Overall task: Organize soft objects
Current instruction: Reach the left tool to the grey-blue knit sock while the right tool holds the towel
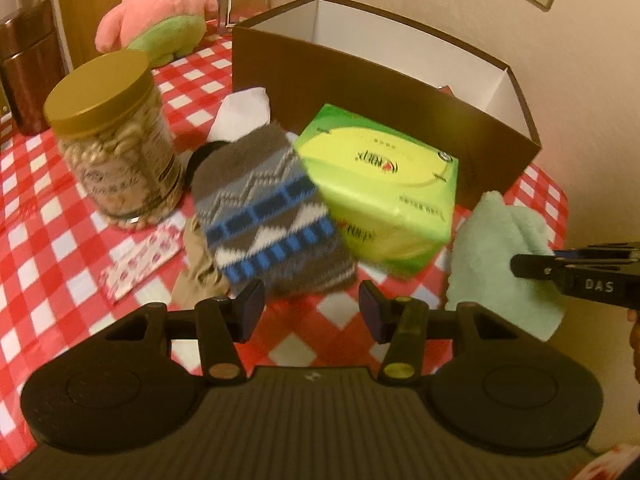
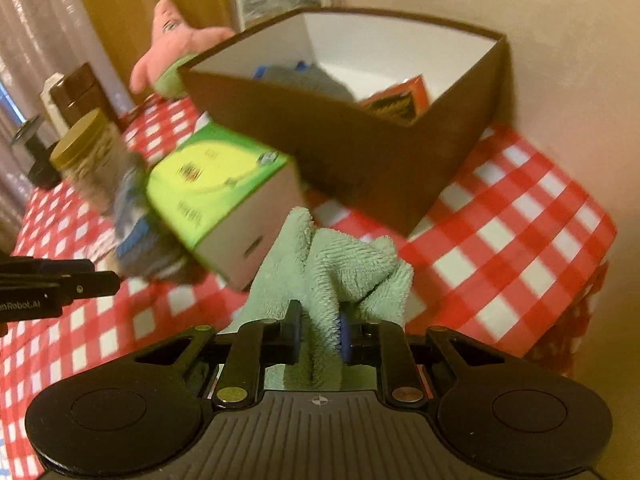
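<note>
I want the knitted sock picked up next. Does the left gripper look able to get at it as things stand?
Probably yes. The left gripper is open and empty, with the knitted sock lying just ahead of its fingertips. The green tissue pack crowds the sock's right edge, but the near end looks free.

A counter point(image 1: 48, 216) covered in a red-and-white checked cloth is carrying everything, with an open brown box point(image 1: 384, 120) sitting toward its back, by the wall. Just in front of the box a green tissue pack point(image 1: 380, 188) is lying tilted beside a grey, blue and white knitted piece point(image 1: 268, 220), with a white cloth point(image 1: 244, 108) showing at the box's left corner. Left of the box a gold-lidded jar point(image 1: 116, 140) is standing upright with a flat pink-printed packet point(image 1: 140, 256) lying in front of it, and a pink plush star point(image 1: 160, 8) is sitting behind the jar.
</note>
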